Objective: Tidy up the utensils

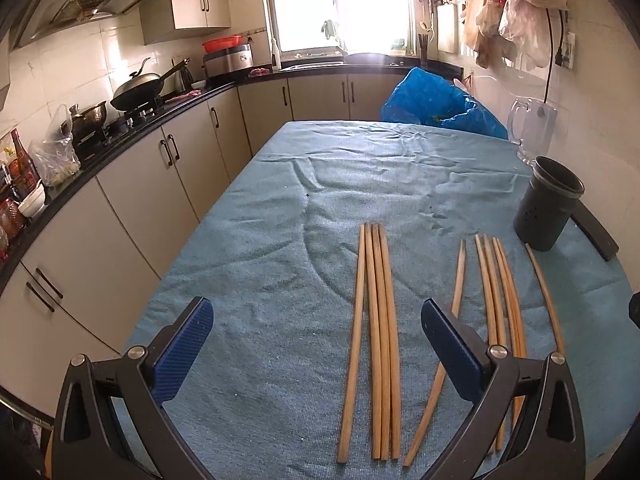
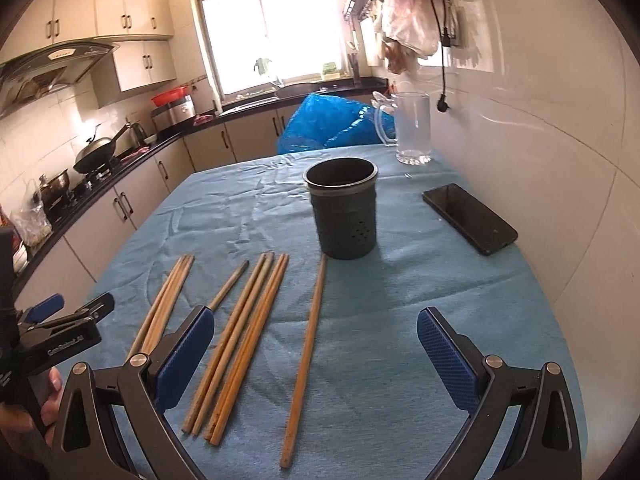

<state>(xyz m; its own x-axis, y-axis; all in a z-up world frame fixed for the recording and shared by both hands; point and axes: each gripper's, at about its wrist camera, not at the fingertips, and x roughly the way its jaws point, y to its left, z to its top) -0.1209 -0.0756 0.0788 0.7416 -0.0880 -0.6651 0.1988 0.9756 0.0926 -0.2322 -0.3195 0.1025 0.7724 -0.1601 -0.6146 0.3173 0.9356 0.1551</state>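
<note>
Blue-clothed table point(image 2: 400, 320) bears chopsticks point(image 1: 376, 340); both left tongs point(image 1: 316, 336) and right tongs point(image 2: 316, 344) hover wide open, empty.

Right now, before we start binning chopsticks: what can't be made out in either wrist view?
- Inside of the dark cylindrical utensil holder: both views, its own wall hides the contents.
- Near ends of the single wooden chopstick and the right bundle of wooden chopsticks: left wrist view, behind the left gripper.
- Black phone: left wrist view, mostly behind the holder.
- Scene outside the window: overexposed.
</note>
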